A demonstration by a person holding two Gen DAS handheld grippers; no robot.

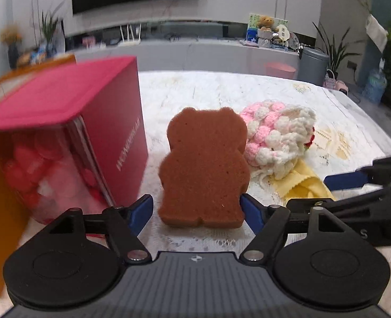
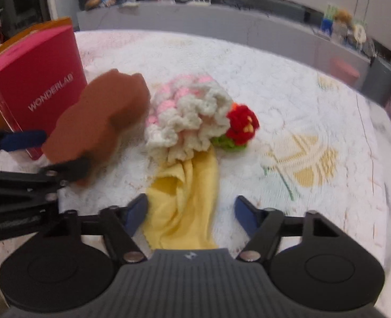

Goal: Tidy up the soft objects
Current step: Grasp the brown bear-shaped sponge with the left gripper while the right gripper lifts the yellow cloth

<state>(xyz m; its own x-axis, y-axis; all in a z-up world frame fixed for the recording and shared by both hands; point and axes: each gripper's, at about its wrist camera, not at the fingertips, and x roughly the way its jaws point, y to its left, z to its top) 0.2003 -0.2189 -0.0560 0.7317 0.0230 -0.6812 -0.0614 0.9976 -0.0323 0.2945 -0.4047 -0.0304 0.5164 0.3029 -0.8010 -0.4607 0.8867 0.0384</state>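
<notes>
- The left gripper (image 1: 196,212) stands wide, its blue pads on either side of the brown bear-shaped sponge (image 1: 204,167); the right-hand pad seems to touch the sponge's lower edge, the left-hand pad stands apart from it, and whether the sponge is truly pinched cannot be told.
- Left of this gripper stands a red cardboard box with white lettering (image 1: 89,122), close beside the sponge.
- Beyond and to the right of the sponge lies a pink-and-white crocheted yarn piece (image 1: 277,137).
- The right gripper (image 2: 190,214) has its jaws parted, pressing on nothing.
- A crumpled yellow cloth (image 2: 187,198) lies on the desk (image 2: 301,100) between its pads, nearer the left one, running forward under the crocheted piece.
- Ahead and slightly right of this gripper sits a red crocheted flower with green leaves (image 2: 241,124), touching the yarn piece.
</notes>
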